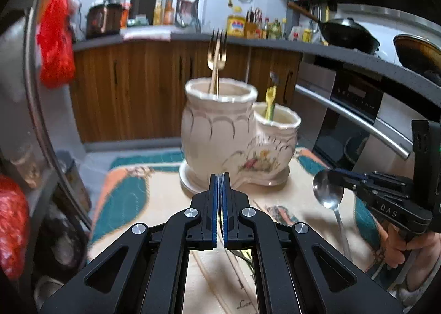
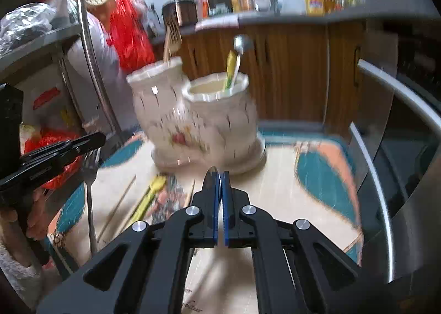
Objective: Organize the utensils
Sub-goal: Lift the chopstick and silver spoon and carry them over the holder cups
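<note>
Fingers clenched: left gripper on a fork, right gripper on a spoon; holder partly filled, utensils left on the surface.

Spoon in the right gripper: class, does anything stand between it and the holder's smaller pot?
Nothing visible. Only bare tablecloth lies between the spoon, clamped in the right gripper, and the smaller pot. A yellow utensil already stands inside that pot.

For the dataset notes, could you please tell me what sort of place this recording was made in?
A home kitchen, most likely: a black wok sits on the stove, a built-in oven is set under the grey countertop, and oil and sauce bottles line the wall above wooden cabinets.
</note>
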Motion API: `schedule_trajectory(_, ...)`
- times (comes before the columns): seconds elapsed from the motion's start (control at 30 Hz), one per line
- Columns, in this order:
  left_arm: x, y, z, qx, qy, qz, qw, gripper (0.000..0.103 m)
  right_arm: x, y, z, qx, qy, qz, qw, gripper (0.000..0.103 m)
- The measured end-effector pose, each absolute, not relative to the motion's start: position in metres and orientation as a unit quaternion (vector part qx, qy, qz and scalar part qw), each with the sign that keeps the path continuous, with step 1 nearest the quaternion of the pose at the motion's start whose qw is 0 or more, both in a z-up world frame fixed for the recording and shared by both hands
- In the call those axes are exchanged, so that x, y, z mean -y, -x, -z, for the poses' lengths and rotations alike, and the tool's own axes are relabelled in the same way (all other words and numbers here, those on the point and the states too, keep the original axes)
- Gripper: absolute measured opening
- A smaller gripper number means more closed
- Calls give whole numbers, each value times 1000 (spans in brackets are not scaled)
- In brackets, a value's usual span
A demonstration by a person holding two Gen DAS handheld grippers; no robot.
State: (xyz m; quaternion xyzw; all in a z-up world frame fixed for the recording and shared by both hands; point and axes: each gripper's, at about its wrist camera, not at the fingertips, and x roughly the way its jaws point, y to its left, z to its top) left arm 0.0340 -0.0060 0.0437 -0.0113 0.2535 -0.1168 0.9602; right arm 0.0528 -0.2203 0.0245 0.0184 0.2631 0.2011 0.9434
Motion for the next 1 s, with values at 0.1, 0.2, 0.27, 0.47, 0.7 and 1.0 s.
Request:
schedule_trajectory(0.1,5,-19,-59,-229,-2,107,968,3,218,-44,-36,-230,-18,-193,954,2)
schedule_trajectory(0.2,4,-10,-72,-208,-6,100,973,3,217,-40,-48,-201,-18,-177,963,2)
schedule_trajectory(0.27,3,-8,-82,-195,-11,87,977,3,215,-41,-57,-182,-20,-166,969,2)
schedule_trajectory(0.47,5,-17,-125,-163,-27,72,984,3,210,-60,-104,-119,-9,-137,983,2)
schedule_trajectory(0.7,3,-52,-201,-117,-26,55,991,3,207,-112,-168,-61,-12,-108,992,2)
schedule_trajectory(1.0,15,-102,-223,-97,-64,-17,993,3,209,-167,-172,-35,-33,-55,997,2)
